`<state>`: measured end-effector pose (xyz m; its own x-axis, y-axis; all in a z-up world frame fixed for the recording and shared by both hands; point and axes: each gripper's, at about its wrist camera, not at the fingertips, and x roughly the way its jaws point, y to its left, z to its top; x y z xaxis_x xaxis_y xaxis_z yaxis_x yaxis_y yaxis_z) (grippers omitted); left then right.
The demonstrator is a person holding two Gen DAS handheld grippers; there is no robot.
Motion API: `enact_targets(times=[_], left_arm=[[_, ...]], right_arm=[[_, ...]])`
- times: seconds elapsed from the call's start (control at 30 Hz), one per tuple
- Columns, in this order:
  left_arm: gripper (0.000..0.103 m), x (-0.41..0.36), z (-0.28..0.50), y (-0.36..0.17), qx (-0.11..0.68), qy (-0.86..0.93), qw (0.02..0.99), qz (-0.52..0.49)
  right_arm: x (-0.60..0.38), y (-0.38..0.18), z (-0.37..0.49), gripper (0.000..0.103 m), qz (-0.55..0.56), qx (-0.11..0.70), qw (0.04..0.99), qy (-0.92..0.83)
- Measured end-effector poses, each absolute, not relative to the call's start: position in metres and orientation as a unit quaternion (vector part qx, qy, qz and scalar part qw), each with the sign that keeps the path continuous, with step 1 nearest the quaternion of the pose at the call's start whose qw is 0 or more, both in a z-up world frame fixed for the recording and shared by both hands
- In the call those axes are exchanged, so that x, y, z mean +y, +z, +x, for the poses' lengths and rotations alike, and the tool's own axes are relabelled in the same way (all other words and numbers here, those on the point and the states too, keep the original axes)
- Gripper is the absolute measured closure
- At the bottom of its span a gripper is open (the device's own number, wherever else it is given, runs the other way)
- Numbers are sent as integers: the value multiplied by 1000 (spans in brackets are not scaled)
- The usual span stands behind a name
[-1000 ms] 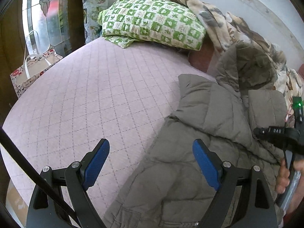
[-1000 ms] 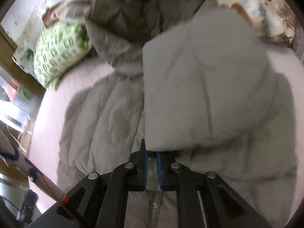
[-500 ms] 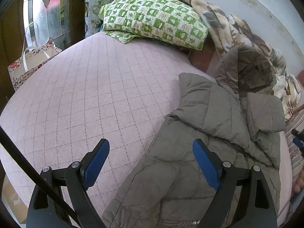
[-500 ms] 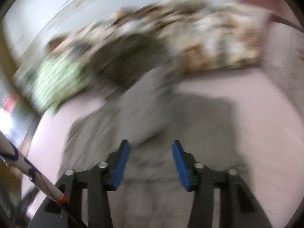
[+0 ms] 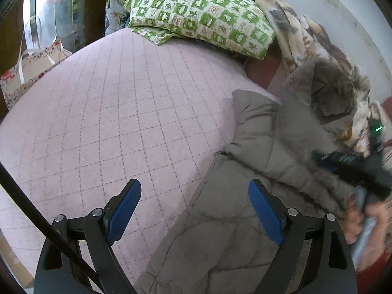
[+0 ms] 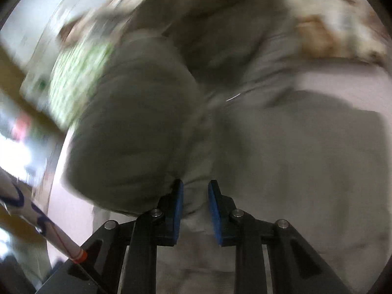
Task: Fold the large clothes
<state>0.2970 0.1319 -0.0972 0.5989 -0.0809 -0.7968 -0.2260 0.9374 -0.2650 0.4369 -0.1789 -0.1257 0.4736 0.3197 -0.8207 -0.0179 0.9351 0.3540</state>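
One grey padded jacket (image 5: pixel 220 220) is spread out on one pink quilted bed (image 5: pixel 110 122). One green-checked pillow (image 5: pixel 201 12) is seen at the far end, and one patterned blanket (image 5: pixel 301 39) is bunched on the far right. One printed paper bag (image 5: pixel 29 71) is spotted off the left edge. Two grippers are counted: left gripper (image 5: pixel 194 210) and right gripper (image 6: pixel 195 210).

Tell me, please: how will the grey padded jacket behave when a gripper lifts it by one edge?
The jacket probably droops: it lies in soft folds. Its quilted padding looks puffy, so likely light but bulky.
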Motion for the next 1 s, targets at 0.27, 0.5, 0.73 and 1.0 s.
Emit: enact_targets(times=[0.27, 0.5, 0.73, 1.0], left_arm=[[14, 124, 299, -96, 431, -2, 882, -188], [15, 91, 345, -99, 449, -41, 871, -194], [15, 53, 446, -122, 492, -77, 841, -211], [79, 24, 464, -122, 530, -51, 822, -201]], right_arm=[[-192, -123, 392, 73, 154, 464, 869, 82], [-269, -102, 294, 54, 129, 382, 914, 48], [-328, -110, 276, 53, 153, 368, 917, 29], [-377, -114, 297, 53, 199, 358, 912, -15]])
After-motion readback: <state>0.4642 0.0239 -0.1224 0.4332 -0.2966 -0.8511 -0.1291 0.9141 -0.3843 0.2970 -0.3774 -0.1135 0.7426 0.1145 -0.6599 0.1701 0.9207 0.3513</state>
